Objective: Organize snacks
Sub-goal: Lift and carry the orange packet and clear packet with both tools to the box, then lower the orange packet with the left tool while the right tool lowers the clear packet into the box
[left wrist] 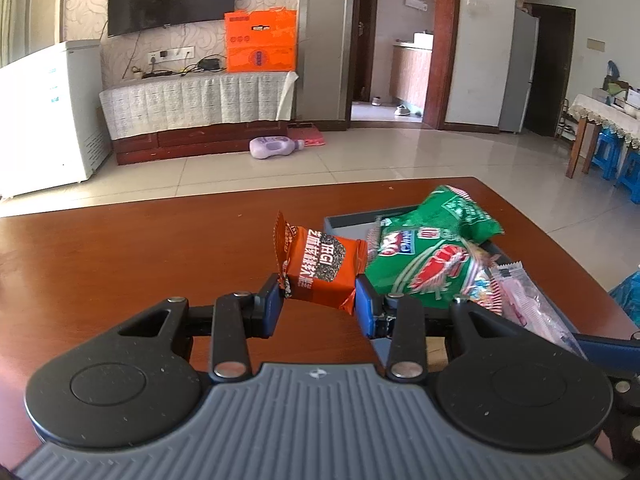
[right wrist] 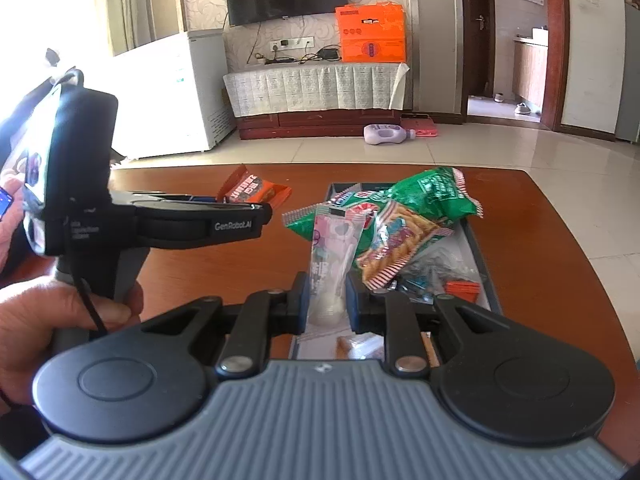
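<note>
My left gripper (left wrist: 318, 300) is shut on an orange snack packet (left wrist: 318, 266) and holds it above the brown table, just left of the grey tray (left wrist: 346, 220). The packet also shows in the right wrist view (right wrist: 252, 190). My right gripper (right wrist: 326, 300) is shut on a pink and white snack packet (right wrist: 332, 248) and holds it upright over the tray's (right wrist: 484, 256) near end. Green snack bags (left wrist: 432, 240) (right wrist: 424, 196) and a red-striped bag (right wrist: 396, 240) lie piled in the tray.
The brown table (left wrist: 140, 260) reaches to its far edge, with tiled floor beyond. A purple bottle (left wrist: 274, 148) lies on the floor by a TV cabinet. A white freezer (left wrist: 44, 116) stands at left. The left gripper's body (right wrist: 160, 224) and a hand (right wrist: 52, 320) are at left in the right view.
</note>
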The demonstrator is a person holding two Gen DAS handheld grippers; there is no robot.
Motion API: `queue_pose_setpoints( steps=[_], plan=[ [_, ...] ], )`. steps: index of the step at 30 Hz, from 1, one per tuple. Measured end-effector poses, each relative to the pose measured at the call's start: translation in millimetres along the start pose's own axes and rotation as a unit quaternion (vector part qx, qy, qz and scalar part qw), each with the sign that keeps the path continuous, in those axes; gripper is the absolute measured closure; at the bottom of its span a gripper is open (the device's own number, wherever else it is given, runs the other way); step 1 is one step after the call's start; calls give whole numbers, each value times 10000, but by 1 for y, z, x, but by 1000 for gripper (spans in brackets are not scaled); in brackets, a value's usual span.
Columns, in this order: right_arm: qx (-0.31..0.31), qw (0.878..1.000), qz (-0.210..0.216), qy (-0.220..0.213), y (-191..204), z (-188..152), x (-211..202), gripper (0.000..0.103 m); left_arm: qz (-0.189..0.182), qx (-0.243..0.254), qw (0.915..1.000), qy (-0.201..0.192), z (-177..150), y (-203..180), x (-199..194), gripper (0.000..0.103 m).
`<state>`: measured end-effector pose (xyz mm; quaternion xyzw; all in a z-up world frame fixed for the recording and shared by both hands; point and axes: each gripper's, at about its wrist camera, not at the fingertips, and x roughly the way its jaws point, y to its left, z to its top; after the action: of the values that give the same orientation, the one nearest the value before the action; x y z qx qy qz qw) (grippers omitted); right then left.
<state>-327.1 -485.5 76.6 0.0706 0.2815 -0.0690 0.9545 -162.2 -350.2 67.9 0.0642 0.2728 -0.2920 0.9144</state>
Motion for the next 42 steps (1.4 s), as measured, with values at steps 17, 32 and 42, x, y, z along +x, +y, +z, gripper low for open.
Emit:
queue_pose_setpoints(
  steps=[17,32,42],
  plan=[
    [106,9997,-208,98,-27,-10,-5,81,-495,160,9986,-51,1,-49,18,60],
    [173,9991,-341,168,-40,-16,-11,81,-827,266,9962,-70,-2,-77,31,59],
    [176,9990,-355,221,-40,-14,-7,81,-918,297,9953,-85,-5,-82,35,59]
  ],
)
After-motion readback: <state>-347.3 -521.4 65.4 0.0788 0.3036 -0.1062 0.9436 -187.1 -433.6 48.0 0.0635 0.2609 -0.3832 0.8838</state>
